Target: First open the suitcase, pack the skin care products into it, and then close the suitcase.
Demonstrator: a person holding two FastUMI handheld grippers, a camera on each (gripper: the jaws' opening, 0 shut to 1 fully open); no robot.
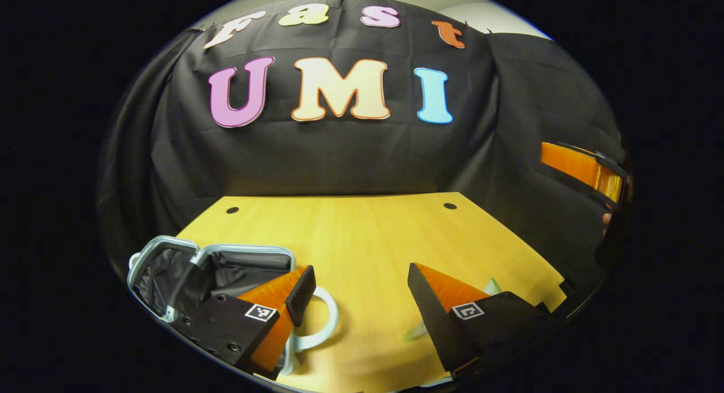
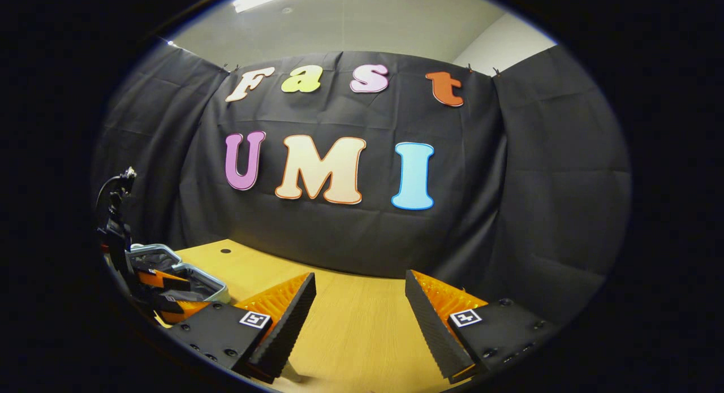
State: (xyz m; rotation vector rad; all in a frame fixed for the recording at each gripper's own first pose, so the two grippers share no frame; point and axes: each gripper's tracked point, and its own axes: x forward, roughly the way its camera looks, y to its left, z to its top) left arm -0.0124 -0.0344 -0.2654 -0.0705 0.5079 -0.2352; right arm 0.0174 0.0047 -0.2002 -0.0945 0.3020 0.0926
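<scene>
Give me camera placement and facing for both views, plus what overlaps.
Left gripper view: rides on the left gripper, above the wooden table, facing the back cloth wall; its open fingers frame bare table, the open suitcase lies at lower left, and the other gripper is at the right edge.
Right gripper view: rides on the right gripper, facing the same wall from farther right; fingers open, the left gripper over the suitcase at far left.
Shared: table, suitcase, cloth wall.
</scene>
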